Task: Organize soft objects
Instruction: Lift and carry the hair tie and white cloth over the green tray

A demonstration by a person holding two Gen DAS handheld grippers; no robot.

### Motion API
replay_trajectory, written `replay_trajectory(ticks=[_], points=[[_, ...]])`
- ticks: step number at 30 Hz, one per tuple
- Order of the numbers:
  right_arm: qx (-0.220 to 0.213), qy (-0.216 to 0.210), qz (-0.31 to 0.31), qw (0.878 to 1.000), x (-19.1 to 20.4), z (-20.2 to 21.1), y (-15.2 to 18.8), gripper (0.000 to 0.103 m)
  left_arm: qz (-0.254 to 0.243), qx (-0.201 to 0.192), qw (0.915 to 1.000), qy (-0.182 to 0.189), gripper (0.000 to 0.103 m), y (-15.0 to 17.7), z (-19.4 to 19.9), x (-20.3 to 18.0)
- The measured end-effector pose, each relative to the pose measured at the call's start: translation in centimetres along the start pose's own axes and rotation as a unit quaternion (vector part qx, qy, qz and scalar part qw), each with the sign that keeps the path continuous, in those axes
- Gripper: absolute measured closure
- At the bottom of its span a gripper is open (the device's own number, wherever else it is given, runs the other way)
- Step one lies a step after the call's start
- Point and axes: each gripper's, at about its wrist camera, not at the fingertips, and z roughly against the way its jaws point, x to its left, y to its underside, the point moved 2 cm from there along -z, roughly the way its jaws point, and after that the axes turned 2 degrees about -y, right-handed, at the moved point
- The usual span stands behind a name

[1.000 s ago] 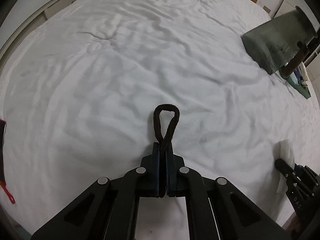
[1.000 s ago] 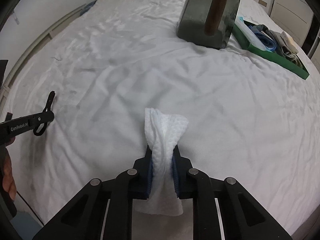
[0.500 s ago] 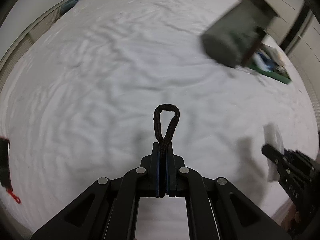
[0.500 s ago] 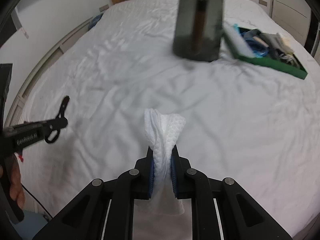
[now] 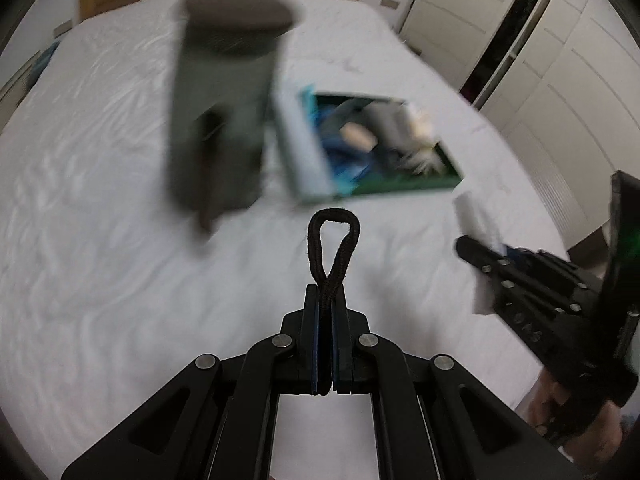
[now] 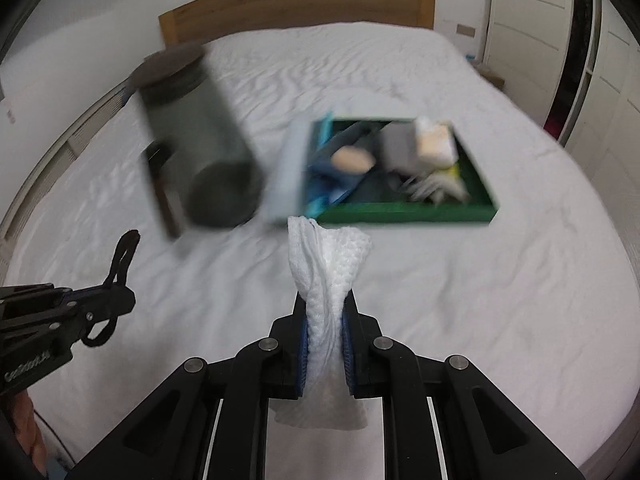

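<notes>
Dark hair tie and white cloth held above a white bed, green tray ahead.

A dark brown hair tie (image 5: 333,252), pinched at its lower end between the closed left tongs (image 5: 325,312), stands up as a narrow loop beyond their tips. A white waffle-textured cloth (image 6: 326,280) is clamped at its middle in the right tongs (image 6: 325,320), its bunched top rising past the tips and its tail hanging below them. Ahead of both tongs a green tray (image 6: 408,213) lies on the bed, holding blurred blue, grey, beige and white soft items.
</notes>
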Motion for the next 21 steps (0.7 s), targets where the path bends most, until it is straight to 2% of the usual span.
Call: replay_trajectory(ticks=[2, 5, 12, 18, 21], points=[[-0.007, -0.003, 0.005, 1.0, -1.8, -1.0, -2.0, 0.09, 0.0, -0.009, 0.9999, 0.007, 0.1, -2.9, -1.5, -1.9], [-0.019, -0.004, 0.016, 1.0, -3.8, -2.9, -5.0, 0.09, 0.002, -0.031, 0.9995, -0.005, 0.1, -6.7, -3.5, -3.9], [-0.017, -0.016, 0.008, 1.0, -7.4, -8.4, -9.6, 0.09, 0.014, -0.057, 0.9962, -0.064, 0.1, -13.9, -8.9, -4.9], [-0.006, -0.027, 0.01, 1.0, -8.0, -12.8, -11.5, 0.09, 0.017, -0.061, 0.9938, -0.092, 0.1, -16.5, -12.6, -5.3], [0.0, -0.029, 0.006, 1.0, -8.6, -15.2, -12.3, 0.09, 0.012, -0.059, 0.993, -0.102, 0.1, -16.5, -13.7, -4.9]])
